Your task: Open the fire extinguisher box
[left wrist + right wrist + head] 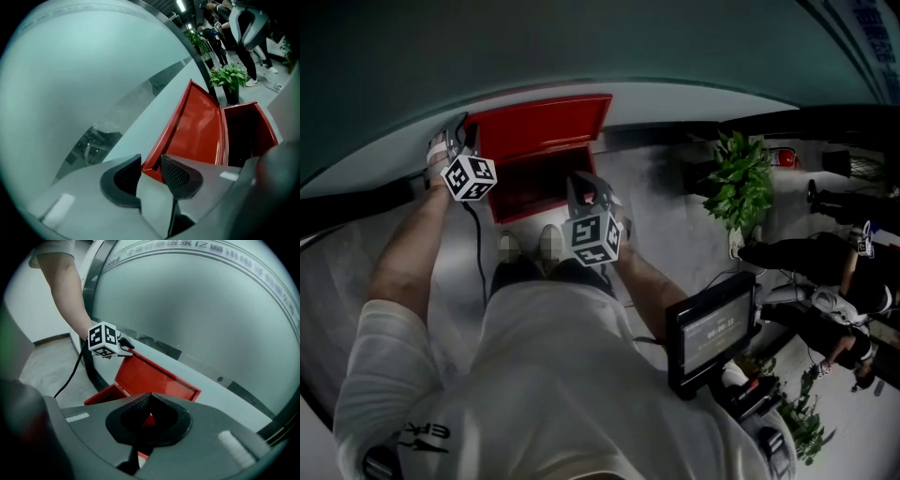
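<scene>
At the foot of a frosted wall (581, 47) sat the red box (534, 187), open, its lid (539, 127) raised and leaning against the wall. The left gripper (151, 164) was at the lid's upper corner, which lay between its parted jaws, not pinched; the right gripper (149, 398) hung over the box's front rim, clenched on nothing.

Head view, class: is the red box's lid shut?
No, the lid stands raised against the wall, baring the inside of the red box.
</scene>
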The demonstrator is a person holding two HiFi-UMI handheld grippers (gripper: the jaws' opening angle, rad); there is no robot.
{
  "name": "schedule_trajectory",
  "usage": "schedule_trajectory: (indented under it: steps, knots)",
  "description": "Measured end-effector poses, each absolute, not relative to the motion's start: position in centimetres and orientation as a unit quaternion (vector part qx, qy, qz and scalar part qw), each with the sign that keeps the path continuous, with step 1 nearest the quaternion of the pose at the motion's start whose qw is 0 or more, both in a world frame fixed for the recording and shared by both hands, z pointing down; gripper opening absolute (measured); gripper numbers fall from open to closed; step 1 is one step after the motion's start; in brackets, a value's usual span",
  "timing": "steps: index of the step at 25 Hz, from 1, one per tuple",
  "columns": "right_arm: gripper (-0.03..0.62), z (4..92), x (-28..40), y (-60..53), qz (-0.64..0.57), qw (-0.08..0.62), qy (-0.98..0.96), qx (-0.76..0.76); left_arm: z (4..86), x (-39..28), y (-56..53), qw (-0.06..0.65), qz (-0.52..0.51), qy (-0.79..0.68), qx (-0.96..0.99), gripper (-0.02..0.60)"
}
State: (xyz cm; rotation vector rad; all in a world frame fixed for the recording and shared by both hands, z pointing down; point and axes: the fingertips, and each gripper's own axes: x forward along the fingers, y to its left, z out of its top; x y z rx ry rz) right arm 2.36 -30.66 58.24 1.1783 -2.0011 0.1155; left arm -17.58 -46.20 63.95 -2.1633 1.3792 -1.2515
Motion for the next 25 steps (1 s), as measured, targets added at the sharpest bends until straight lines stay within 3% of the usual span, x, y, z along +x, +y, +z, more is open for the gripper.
schedule_trajectory:
  steps: [8,11,20,23,25]
  knots:
    - [0.014,58.4,2.7,-30.6,0.047,0.399,-0.788,0.467,64.5,-17.1,-46.2,0.185,-0.457,0.48,-0.725,0.144]
    - [0.014,58.5,3.1,-30.9,0.046,0.399,-0.785,0.472,65.1,-16.9,-46.2,0.189,-0.461,0.479,-0.723,0.23]
    - [0.014,58.1,3.4,-31.2,0.046,0.394,-0.784,0.478,64.1,-16.8,-45.9,0.179,-0.445,0.483,-0.733,0.233]
    - [0.014,57.9,3.7,-31.4,0.053,0.386,-0.783,0.485,63.5,-16.1,-44.8,0.149,-0.42,0.488,-0.751,0.184]
    - [0.014,57.7,4.0,-31.7,0.061,0.379,-0.781,0.493,62.8,-15.4,-43.7,0.121,-0.397,0.494,-0.764,0.078]
